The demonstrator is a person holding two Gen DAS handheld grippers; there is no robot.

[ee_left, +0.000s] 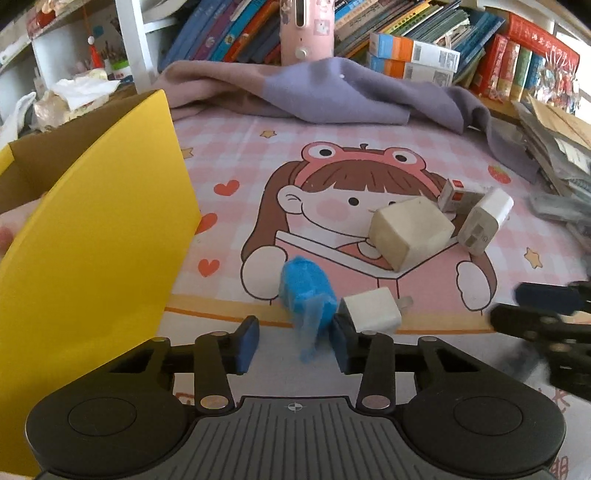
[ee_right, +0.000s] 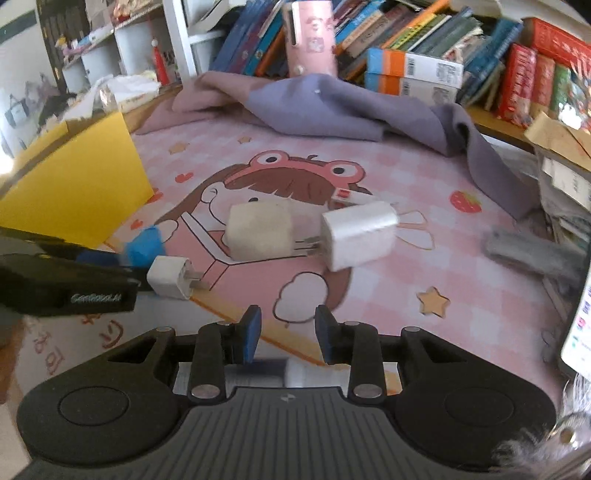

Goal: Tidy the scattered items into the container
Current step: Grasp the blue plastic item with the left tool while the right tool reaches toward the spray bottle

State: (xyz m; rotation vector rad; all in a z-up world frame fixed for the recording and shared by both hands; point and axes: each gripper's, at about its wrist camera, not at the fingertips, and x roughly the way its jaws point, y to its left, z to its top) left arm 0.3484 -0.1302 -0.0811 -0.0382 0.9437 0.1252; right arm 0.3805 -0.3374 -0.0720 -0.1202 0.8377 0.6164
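A yellow cardboard box (ee_left: 96,221) stands open at the left; it also shows in the right wrist view (ee_right: 74,184). My left gripper (ee_left: 293,343) is open, its jaws on either side of a blue wrapped item (ee_left: 306,291) on the pink cartoon mat (ee_left: 229,147). A small white plug (ee_left: 371,310) lies right beside it, against the right finger. Further off lie a cream cube (ee_left: 410,232), a white charger (ee_left: 485,219) and a small white-and-red box (ee_left: 460,195). My right gripper (ee_right: 288,332) is open and empty, low over the mat, facing the cream cube (ee_right: 258,230) and white charger (ee_right: 356,234).
A purple and pink cloth (ee_left: 332,92) lies bunched at the back of the mat. Behind it stand books (ee_left: 517,62), a pink bottle (ee_left: 306,33) and orange-blue boxes (ee_left: 413,55). Papers (ee_left: 554,147) pile at the right. A grey object (ee_right: 532,254) lies at the right.
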